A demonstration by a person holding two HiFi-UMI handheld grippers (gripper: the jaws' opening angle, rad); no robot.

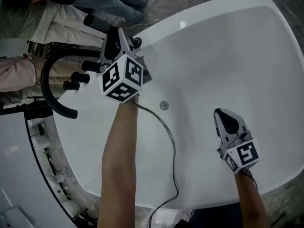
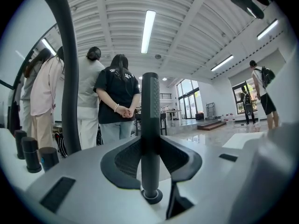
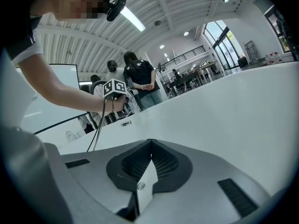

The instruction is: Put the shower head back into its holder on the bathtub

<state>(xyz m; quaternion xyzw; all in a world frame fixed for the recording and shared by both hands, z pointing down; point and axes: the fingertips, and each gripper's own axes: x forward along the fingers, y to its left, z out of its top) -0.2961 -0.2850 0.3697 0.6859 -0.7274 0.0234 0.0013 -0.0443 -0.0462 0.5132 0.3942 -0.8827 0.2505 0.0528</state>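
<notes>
Shower head's black cylindrical handle (image 2: 150, 101) stands upright, clamped between the left gripper's (image 2: 150, 148) jaws, its lower end at a dark round ring (image 2: 152, 196). Right gripper (image 3: 151, 143): jaw tips pressed together, hovering over the white oval bathtub (image 3: 224, 111).

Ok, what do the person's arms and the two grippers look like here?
The left gripper and right gripper are grey with black ribbed pads; each carries a white cube with black square markers. A thin dark cable trails from the left one. Forearms are bare.
</notes>
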